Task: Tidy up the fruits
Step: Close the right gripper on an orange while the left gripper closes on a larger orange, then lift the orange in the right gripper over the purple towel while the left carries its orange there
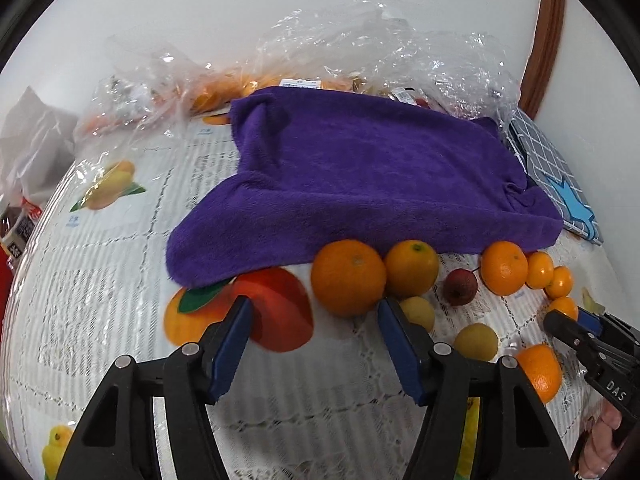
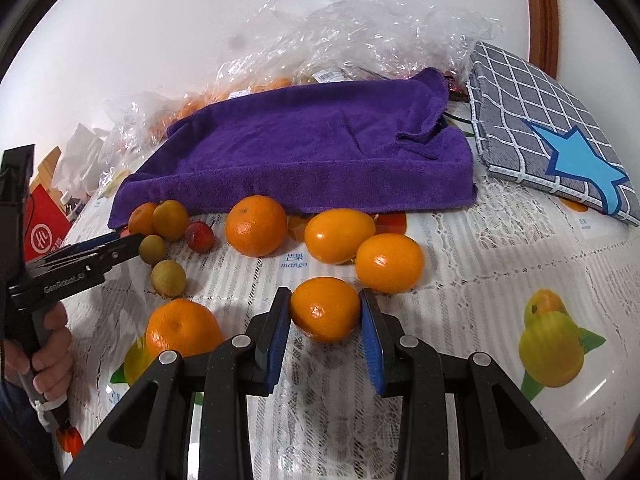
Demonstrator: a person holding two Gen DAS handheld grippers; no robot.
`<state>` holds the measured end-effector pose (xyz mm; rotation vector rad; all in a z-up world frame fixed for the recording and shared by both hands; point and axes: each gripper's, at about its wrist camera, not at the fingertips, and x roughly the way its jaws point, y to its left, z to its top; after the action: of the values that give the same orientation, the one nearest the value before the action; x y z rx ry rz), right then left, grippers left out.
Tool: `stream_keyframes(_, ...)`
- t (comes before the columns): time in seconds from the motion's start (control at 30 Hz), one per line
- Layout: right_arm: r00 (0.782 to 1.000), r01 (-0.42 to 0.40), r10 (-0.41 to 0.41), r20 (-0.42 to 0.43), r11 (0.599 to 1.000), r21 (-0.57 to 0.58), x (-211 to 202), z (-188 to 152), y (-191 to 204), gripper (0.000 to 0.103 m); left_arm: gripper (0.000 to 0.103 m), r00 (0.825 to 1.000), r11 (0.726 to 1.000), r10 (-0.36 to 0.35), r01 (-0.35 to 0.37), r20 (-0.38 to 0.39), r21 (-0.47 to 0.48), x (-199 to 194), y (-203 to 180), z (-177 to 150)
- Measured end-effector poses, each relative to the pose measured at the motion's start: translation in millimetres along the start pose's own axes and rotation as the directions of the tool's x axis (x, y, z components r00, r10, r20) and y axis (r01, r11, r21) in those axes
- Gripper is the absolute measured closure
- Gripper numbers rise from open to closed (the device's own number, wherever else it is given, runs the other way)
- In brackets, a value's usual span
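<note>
Several oranges, small yellow fruits and a red lychee-like fruit (image 1: 460,286) lie on the tablecloth in front of a purple towel (image 1: 360,176). My left gripper (image 1: 314,322) is open and empty, just left of a big orange (image 1: 348,276). My right gripper (image 2: 325,312) has its blue pads on both sides of a small orange (image 2: 325,308) that rests on the table. The right gripper also shows at the right edge of the left wrist view (image 1: 576,320). The left gripper shows at the left of the right wrist view (image 2: 120,246), near a yellow fruit (image 2: 152,249).
The purple towel (image 2: 304,152) covers the middle of the table. Crumpled clear plastic bags (image 1: 360,48) with more fruit lie behind it by the wall. A grey checked pouch with a blue star (image 2: 552,144) lies at the right. A red box (image 2: 44,224) stands at the left edge.
</note>
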<state>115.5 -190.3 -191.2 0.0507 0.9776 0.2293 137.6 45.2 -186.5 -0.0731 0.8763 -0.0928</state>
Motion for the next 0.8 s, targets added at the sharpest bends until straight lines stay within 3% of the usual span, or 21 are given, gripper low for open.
stream_keyframes(0.23,1.0,0.002,-0.002,-0.005,1.0,0.012,2.5,1.5,-2.3,0.069,0.041,1.0,1.0,0.002,-0.002,-0.002,-0.006,7.9,-8.1,6.9)
stream_keyframes(0.37,1.0,0.009,-0.009,-0.004,1.0,0.003,2.8,0.8,0.1,0.069,0.065,0.998,0.997,-0.055,0.056,0.016,-0.052,7.0,-4.6,7.8)
stream_keyframes(0.8,0.999,-0.039,0.039,0.017,0.999,-0.001,-1.8,-1.1,1.8,0.069,0.066,0.996,0.995,-0.078,0.08,0.04,-0.067,-1.7,-1.5,0.9)
